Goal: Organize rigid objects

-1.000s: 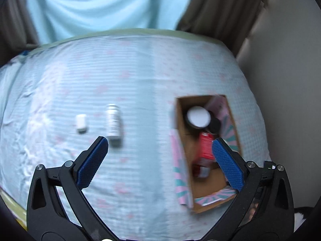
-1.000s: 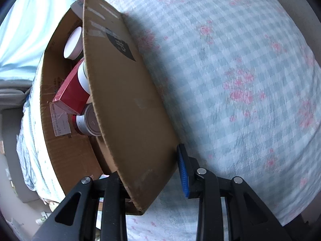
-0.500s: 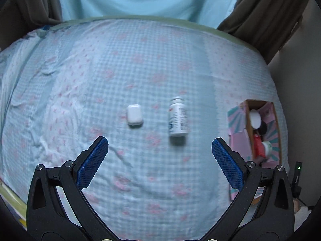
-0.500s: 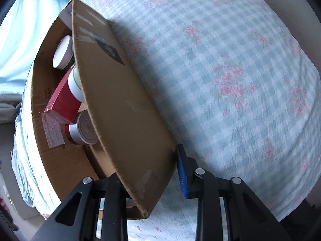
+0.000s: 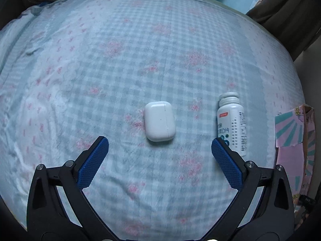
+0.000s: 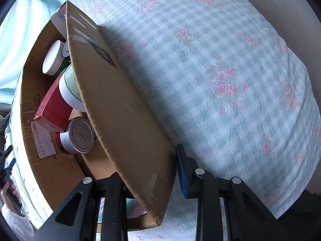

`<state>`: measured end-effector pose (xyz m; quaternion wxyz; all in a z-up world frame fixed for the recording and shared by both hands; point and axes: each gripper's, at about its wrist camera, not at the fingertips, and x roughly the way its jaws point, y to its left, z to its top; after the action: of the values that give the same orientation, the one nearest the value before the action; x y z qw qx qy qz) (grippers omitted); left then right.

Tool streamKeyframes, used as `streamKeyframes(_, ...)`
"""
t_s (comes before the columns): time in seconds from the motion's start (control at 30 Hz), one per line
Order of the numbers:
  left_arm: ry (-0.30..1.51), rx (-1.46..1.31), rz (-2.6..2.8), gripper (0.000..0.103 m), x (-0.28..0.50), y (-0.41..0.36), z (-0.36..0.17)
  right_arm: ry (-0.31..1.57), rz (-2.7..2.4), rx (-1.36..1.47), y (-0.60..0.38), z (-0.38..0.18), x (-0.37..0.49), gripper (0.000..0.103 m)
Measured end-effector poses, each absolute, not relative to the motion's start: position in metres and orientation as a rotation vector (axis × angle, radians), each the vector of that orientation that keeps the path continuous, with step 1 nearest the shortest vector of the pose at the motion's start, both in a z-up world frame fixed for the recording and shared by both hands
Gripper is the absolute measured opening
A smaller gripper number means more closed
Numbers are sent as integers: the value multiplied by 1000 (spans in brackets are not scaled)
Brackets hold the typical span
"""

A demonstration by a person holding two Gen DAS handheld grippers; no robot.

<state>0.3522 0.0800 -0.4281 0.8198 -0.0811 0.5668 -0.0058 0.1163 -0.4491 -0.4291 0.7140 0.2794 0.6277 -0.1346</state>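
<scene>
A white earbud case (image 5: 159, 121) lies on the checked bedsheet just ahead of my left gripper (image 5: 159, 161), which is open and empty. A white pill bottle (image 5: 232, 122) lies on its side to the right, beside my right fingertip (image 5: 226, 163). The cardboard box (image 5: 296, 136) shows at the right edge. In the right wrist view my right gripper (image 6: 149, 172) is shut on the box's side wall (image 6: 120, 108). The box holds a red carton (image 6: 53, 108), a red tin (image 6: 78, 136) and white jars (image 6: 70, 88).
The checked sheet with pink flowers (image 5: 140, 50) covers the bed. Dark curtains (image 5: 289, 6) and a pale blue drape hang behind it. The bed edge drops off to the right in the right wrist view (image 6: 301, 160). A hand shows at that view's lower left (image 6: 9, 192).
The left gripper swung left and moved closer: the earbud case went from the left to the centre, the bottle and box slid to the right. The right gripper kept its hold on the box wall.
</scene>
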Motion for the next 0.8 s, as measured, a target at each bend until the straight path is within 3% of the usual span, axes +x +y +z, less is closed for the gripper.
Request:
streamKeyframes(0.07,1208,-168,-7,88,360,77,-447,1387,-302,607,-446,-429,118,25)
streamKeyframes(0.23,1204,-127,13,78,370,70,-480,1364,-308,583,-432,-429,117,25)
streamKeyframes(0.5,1143,-102,38,74,372,67,-488,1337,-316,581,-433,-424,104,25)
streamKeyframes(0.6,1125,-113,52,55,375,70,-486,1334,-325,573,-430,-423,105,25)
streamKeyframes(0.63,1120,-126,40,45,375,71,-485,1333,-326,571,-430,-423,105,25)
streamKeyframes(0.8,1111,-136,32,42,374,72,-482,1335,-322,568,-428,-424,107,25)
